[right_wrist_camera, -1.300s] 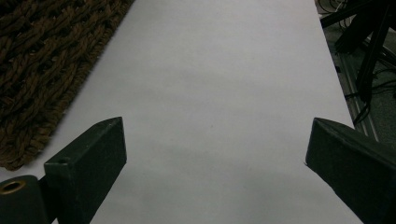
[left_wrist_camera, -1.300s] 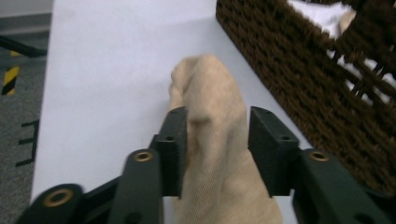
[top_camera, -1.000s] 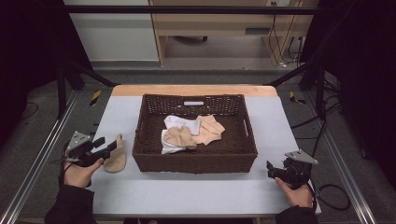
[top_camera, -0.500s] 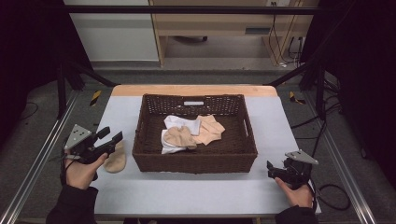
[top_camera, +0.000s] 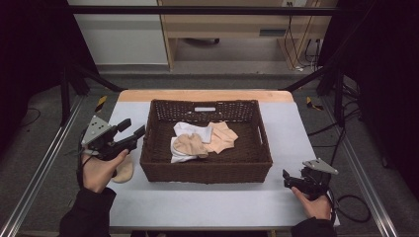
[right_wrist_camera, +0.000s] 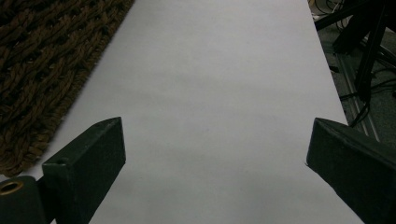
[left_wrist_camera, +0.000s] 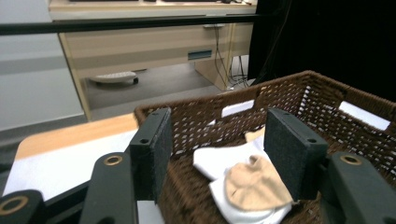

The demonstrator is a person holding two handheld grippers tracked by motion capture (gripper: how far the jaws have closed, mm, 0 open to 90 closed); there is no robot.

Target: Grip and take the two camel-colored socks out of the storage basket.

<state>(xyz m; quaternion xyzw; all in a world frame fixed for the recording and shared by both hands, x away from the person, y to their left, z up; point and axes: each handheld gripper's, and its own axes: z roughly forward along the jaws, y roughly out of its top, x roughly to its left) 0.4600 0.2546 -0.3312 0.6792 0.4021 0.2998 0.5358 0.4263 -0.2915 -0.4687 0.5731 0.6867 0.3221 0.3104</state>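
The tan sock on the table (top_camera: 123, 170) lies flat just beside the left wall of the basket (top_camera: 205, 174), partly hidden by the person's left hand; it looks soft, light and floppy, so it will bend and hang down when lifted; it will not break and should not slip much on the rough pads. A good place to pinch it is the thick open cuff or a fold in the middle, since a thin edge may slide out.

The left claw (top_camera: 133, 127) is held in the air above that sock, pointing at the basket; its jaws stand apart and have just been opening a bit more, with nothing between them. From the left gripper view, the socks in the basket look like the next thing to grab.

In the basket there is one tan sock (top_camera: 190, 145) on top of the white sock cloth (top_camera: 191, 130), with a pale peach sock (top_camera: 223, 137) touching them on the right; all are soft and piled up, so a low pinch may take two at once; I cannot tell if the white is one sock or two, or if the peach is one or two.

So I count one sock on the table, one basket and two claws. The right claw (top_camera: 289, 178) rests on the white table (top_camera: 207, 202) near the basket's right front corner; its jaws are wide apart and hold nothing.
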